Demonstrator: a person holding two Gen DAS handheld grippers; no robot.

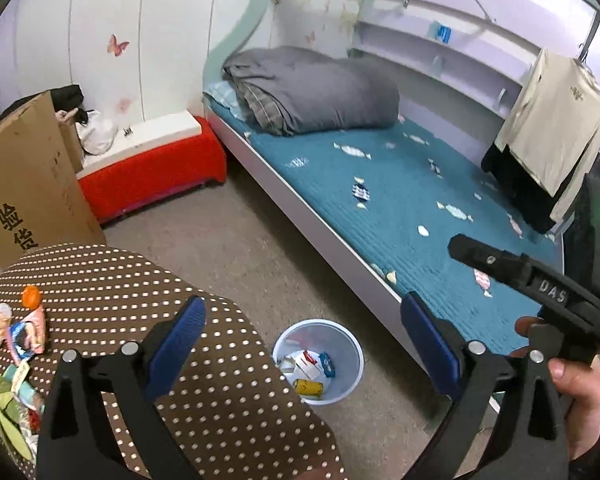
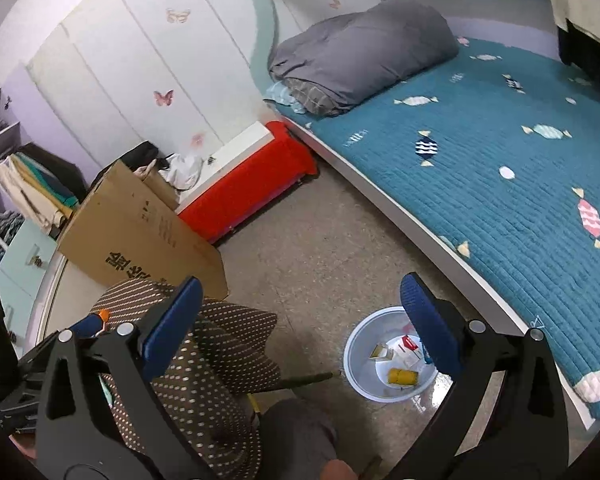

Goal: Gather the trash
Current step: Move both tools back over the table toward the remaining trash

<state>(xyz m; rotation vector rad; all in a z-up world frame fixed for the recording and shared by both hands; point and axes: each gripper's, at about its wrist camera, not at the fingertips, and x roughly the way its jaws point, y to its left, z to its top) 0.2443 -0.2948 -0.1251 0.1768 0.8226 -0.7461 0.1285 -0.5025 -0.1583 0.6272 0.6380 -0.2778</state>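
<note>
A white trash bin (image 1: 318,362) stands on the floor by the bed, holding a yellow can (image 1: 309,387) and some wrappers; it also shows in the right wrist view (image 2: 392,354). Several pieces of trash (image 1: 20,332) lie on the polka-dot table (image 1: 204,392) at far left. My left gripper (image 1: 304,340) is open and empty, above the table edge and the bin. My right gripper (image 2: 300,316) is open and empty, high over the floor, with its right finger over the bin. Its body shows in the left wrist view (image 1: 532,280).
A bed with a teal cover (image 1: 400,200) and a grey duvet (image 1: 312,92) fills the right. A cardboard box (image 1: 24,184) and a red bench (image 1: 156,168) stand at the left wall. Clothes hang at the right (image 1: 548,128). Bare floor (image 1: 240,240) lies between.
</note>
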